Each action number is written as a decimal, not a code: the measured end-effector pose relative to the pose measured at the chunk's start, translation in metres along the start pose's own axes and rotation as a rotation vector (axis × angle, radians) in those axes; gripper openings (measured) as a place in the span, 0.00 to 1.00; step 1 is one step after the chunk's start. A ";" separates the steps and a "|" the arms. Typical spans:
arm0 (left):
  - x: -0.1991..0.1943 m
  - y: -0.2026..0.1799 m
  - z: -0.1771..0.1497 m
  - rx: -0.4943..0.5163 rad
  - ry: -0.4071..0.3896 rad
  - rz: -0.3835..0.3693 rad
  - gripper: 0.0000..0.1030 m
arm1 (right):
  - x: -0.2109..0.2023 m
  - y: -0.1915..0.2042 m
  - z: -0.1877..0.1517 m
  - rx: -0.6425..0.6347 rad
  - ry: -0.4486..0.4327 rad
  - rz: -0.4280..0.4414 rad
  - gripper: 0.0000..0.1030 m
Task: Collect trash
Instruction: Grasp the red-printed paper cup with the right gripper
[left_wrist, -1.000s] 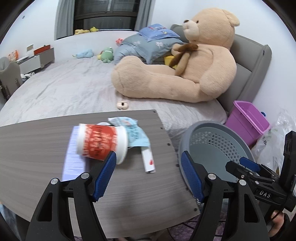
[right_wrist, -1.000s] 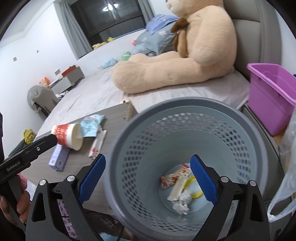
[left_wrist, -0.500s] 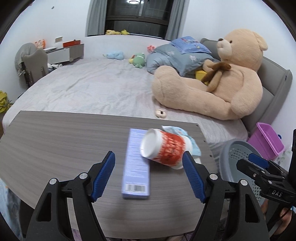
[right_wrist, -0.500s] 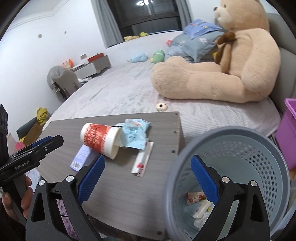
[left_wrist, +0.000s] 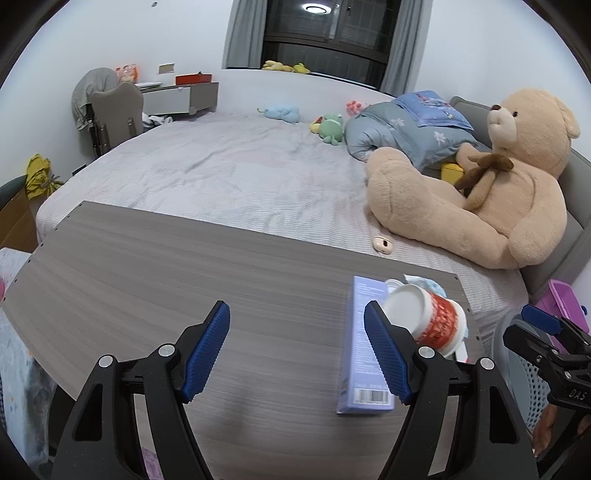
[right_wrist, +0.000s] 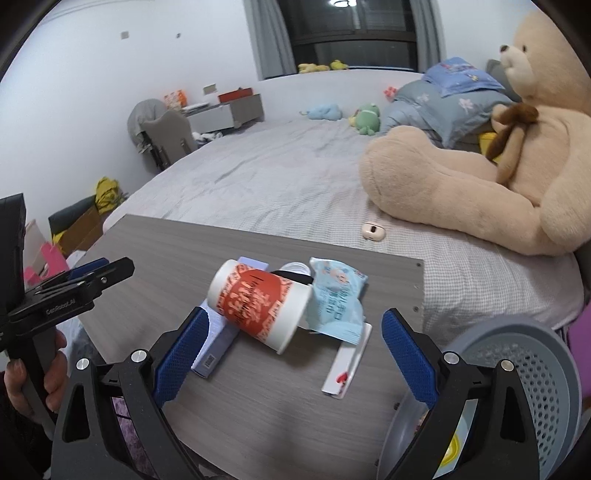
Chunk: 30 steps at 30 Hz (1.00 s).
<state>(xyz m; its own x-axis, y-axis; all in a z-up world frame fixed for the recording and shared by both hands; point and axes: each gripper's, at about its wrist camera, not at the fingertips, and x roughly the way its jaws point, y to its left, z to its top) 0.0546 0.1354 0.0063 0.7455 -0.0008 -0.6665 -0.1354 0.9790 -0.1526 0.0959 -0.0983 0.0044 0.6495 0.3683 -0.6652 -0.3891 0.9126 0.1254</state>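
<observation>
Lying sideways ahead of the right tool (right_wrist: 291, 354), red paper cup (right_wrist: 258, 304), both tools apart, seemingly empty.

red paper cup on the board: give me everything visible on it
The cup is white paper with a red printed band, lying on its side on the grey board, open mouth toward the window, base toward the camera. It rests across a lilac box and touches a light-blue wrapper. No fingers touch it.
</observation>
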 end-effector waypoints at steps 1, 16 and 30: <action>0.001 0.004 0.001 -0.007 0.001 0.005 0.70 | 0.002 0.004 0.003 -0.021 0.003 0.007 0.90; 0.009 0.034 0.004 -0.084 0.011 0.050 0.70 | 0.050 0.061 0.025 -0.412 0.131 0.039 0.90; 0.011 0.044 -0.001 -0.117 0.017 0.050 0.70 | 0.098 0.080 0.015 -0.687 0.225 -0.100 0.89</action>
<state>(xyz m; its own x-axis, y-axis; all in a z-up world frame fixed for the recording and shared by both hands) 0.0562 0.1788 -0.0082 0.7249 0.0435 -0.6875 -0.2485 0.9473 -0.2022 0.1386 0.0142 -0.0397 0.5823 0.1765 -0.7936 -0.7051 0.5956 -0.3849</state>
